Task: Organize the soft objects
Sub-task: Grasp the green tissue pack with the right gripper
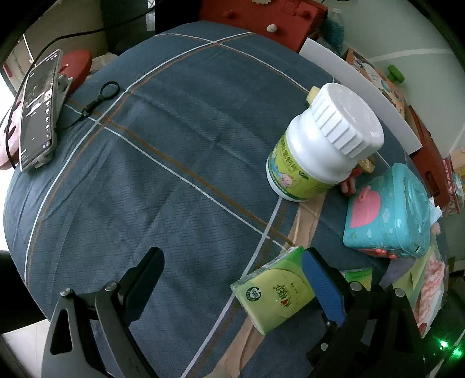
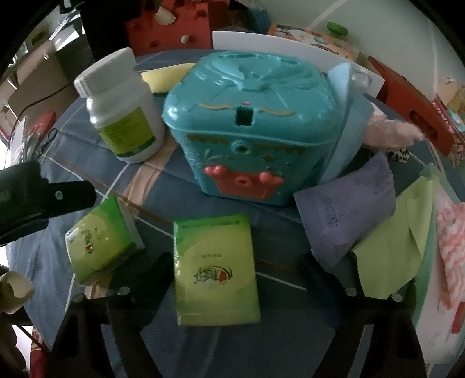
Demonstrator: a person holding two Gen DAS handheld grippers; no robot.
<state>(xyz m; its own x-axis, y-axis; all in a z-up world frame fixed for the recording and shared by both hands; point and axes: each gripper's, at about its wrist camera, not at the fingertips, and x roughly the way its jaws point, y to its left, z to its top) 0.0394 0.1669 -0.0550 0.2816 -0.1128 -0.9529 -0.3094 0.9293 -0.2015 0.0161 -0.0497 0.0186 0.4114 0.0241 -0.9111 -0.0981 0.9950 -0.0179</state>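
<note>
Two green tissue packs lie on the blue plaid cloth. In the left wrist view my left gripper (image 1: 232, 279) is open, and one pack (image 1: 271, 293) lies against the inside of its blue right finger (image 1: 322, 288). In the right wrist view that pack (image 2: 98, 241) lies at the left, with the left gripper's black finger (image 2: 58, 197) above it. The second pack (image 2: 215, 270) lies between the wide-open fingers of my right gripper (image 2: 232, 276). A purple cloth (image 2: 348, 203), a light green cloth (image 2: 398, 241) and a pink patterned cloth (image 2: 450, 241) lie to the right.
A teal toy box (image 2: 250, 122) with a red crown stands mid-table; it also shows in the left wrist view (image 1: 389, 212). A white pill bottle (image 1: 322, 145) stands beside it. A phone on a stand (image 1: 37, 113) is at the far left. Red boxes (image 1: 261, 17) line the back.
</note>
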